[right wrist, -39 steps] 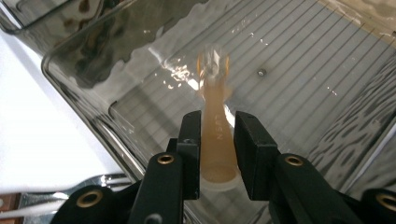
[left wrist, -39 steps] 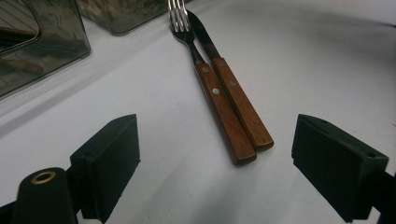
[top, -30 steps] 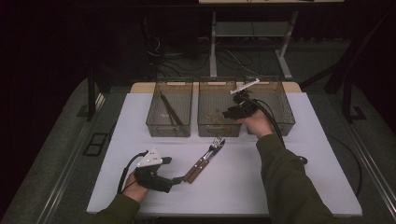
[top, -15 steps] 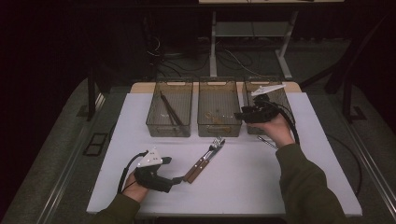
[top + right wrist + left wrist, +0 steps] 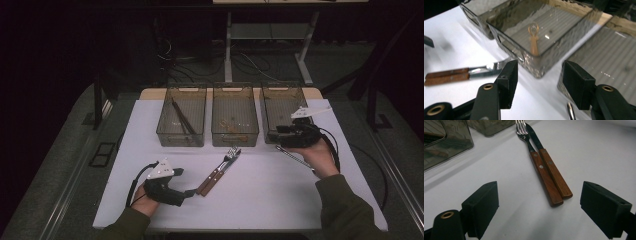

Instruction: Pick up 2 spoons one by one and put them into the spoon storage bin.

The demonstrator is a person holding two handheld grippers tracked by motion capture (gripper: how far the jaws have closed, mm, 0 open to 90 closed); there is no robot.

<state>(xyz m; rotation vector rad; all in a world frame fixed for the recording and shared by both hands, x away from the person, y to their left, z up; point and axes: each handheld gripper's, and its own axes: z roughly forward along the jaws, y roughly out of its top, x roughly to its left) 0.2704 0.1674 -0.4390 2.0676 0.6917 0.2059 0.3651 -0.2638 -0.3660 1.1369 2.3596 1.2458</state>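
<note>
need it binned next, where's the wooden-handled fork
In the high view the wooden-handled fork lies mid-table beside the wooden-handled knife, just before the middle clear plastic bin.

The white surface (image 5: 270, 195) carries three clear bins (image 5: 235, 119) in a row, a wooden-handled fork (image 5: 220, 170) and knife (image 5: 212, 178) side by side, and a metal utensil (image 5: 295, 159).

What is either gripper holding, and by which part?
Nothing. The left gripper is open short of the fork and knife handles; the right gripper is open, empty.

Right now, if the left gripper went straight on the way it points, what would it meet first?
Most likely the wooden handle ends of the fork and knife, lying side by side just ahead of the left gripper's open jaws.
</note>
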